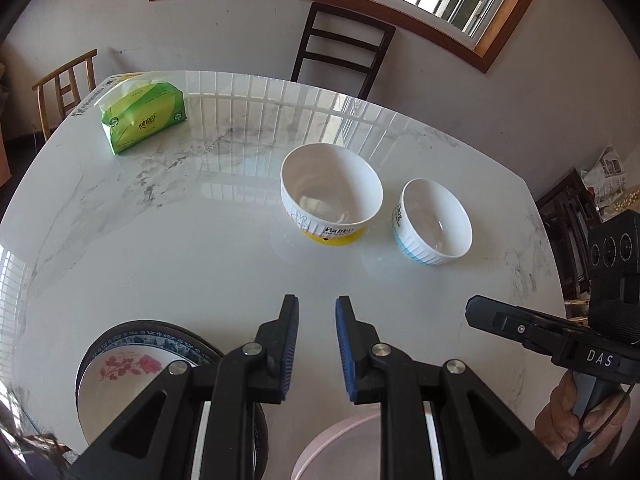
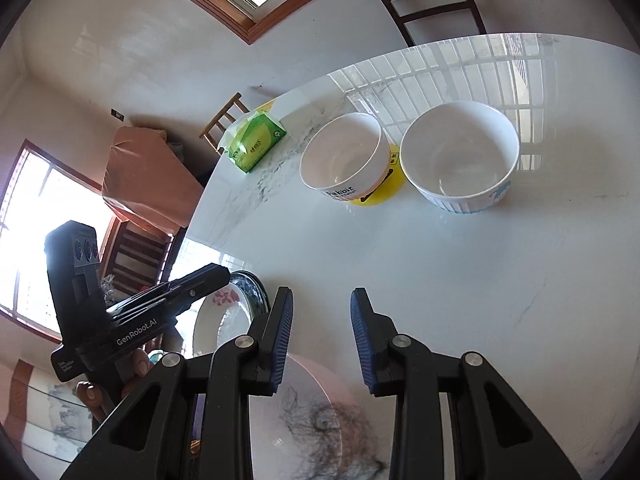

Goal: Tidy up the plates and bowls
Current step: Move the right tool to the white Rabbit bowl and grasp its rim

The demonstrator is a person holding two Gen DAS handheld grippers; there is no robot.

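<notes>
Both hands empty: left gripper (image 1: 317,308) and right gripper (image 2: 321,300) have jaws apart, hovering above the white marble table (image 1: 180,240). Yellow-based white ceramic bowl (image 1: 331,194) and blue-ribbed white ceramic bowl (image 1: 434,220) sit just beside each other right of centre frame. Rose-print white plate on a blue-rimmed plate (image 1: 132,372) lower left, pink plate (image 1: 340,448) at bottom edge. I'd guess nesting comes next: grab the ribbed bowl by its rim wall, lift straight, lower centred into the bigger one
</notes>
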